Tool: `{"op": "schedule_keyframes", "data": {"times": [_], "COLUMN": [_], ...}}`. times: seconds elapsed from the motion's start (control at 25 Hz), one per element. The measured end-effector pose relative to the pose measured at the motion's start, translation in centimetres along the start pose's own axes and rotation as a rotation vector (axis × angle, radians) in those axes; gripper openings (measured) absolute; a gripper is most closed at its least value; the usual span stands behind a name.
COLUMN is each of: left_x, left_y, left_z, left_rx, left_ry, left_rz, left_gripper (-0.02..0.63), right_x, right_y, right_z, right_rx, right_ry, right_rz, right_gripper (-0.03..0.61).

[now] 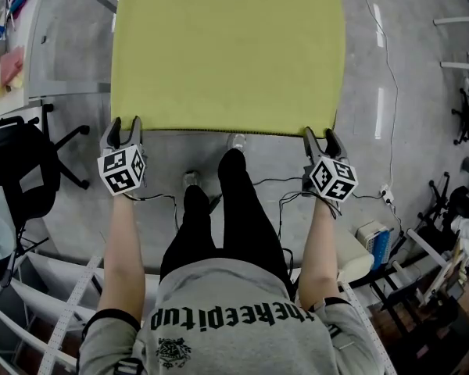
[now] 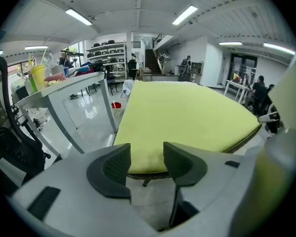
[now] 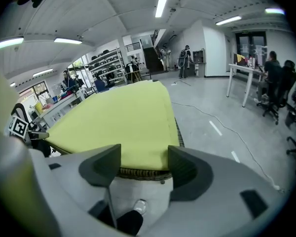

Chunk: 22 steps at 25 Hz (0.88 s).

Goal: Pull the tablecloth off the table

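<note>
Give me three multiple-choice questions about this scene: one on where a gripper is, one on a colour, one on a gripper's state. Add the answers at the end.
1. Where is the left gripper?
A. at the near left corner of the tablecloth
B. at its far edge
C. over its middle

2. What colour is the tablecloth?
A. red
B. yellow-green
C. white

3. How do the jaws of the right gripper stand?
A. shut on the tablecloth
B. open, gripping nothing
C. shut and empty

Answers:
1 A: the head view shows it right at that corner.
2 B: every view shows a yellow-green cloth.
3 B: the right gripper view shows a wide gap between the jaws, with the cloth's edge beyond them.
</note>
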State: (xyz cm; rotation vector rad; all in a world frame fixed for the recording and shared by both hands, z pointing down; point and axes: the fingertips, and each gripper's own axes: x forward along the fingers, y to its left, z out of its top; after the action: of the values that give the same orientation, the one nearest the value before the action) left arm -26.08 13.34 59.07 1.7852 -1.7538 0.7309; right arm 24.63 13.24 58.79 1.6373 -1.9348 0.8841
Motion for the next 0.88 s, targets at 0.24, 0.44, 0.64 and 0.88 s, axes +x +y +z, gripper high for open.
{"op": "schedule_keyframes", "data": {"times": [0.24,0.44,0.64,0.88], "left_x": [-0.4,0.3,0.8,1.0], "left_y": [1.4,1.3,0.9,-0.1], "left_z": [1.1,-0.2,-0.3,-0.3], "left_rx": [-0.042,-0.046,-0.082,-0.109], "left_ry": [-0.045,0.000,-0.005,-0.035], "left_rz": [0.057,0.059,0.062,0.057], "left_gripper": [0.218,0.222,0.209,0.121], "right_x": [0.0,0.2,0.9,1.5], "right_y": [-0.4,-0.7,-0.2,0.8], "right_z": [0.3,0.1,-0.2,-0.4], "right_rx": [0.002,-0.003,-0.038,-0.072], "right_ry": [-0.015,-0.007,0.027,0.051], "right_rz": [-0.018,-0.028,-0.036,-0.048], "right_gripper": [0.291,0.295,0.291,0.079]}}
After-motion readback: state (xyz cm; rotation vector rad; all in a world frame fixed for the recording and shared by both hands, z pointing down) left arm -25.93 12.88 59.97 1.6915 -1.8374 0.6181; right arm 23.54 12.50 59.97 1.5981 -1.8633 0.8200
